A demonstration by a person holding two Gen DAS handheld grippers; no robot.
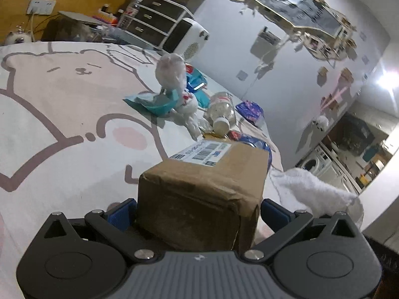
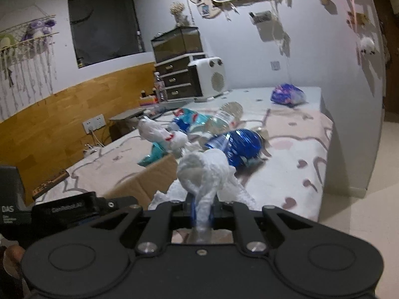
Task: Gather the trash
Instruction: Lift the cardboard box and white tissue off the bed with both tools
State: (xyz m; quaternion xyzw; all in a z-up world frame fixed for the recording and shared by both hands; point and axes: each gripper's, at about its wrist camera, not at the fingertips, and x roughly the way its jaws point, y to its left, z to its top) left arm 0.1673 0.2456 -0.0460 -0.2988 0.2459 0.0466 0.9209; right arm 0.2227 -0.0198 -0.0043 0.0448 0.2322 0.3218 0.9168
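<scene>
One brown cardboard box (image 1: 202, 194) clamped in left gripper (image 1: 198, 211). One crumpled white tissue (image 2: 204, 172) pinched in right gripper (image 2: 202, 211). One clear plastic bottle (image 1: 220, 112) lying on bedsheet (image 1: 62, 114).

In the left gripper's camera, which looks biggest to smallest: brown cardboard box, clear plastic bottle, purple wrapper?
1. Brown cardboard box, held in the left gripper, though nearness to the camera inflates it.
2. Clear plastic bottle.
3. Purple wrapper, slightly smaller; close call.

We see cardboard box (image 1: 202, 194) on bed (image 1: 62, 129), between left gripper (image 1: 198, 214) fingers. Plastic bottle (image 1: 220, 111) lies beyond box, crumpled wrapper (image 1: 155, 101) left of bottle. Tissue (image 2: 204, 172) pinched in right gripper (image 2: 202, 210).
</scene>
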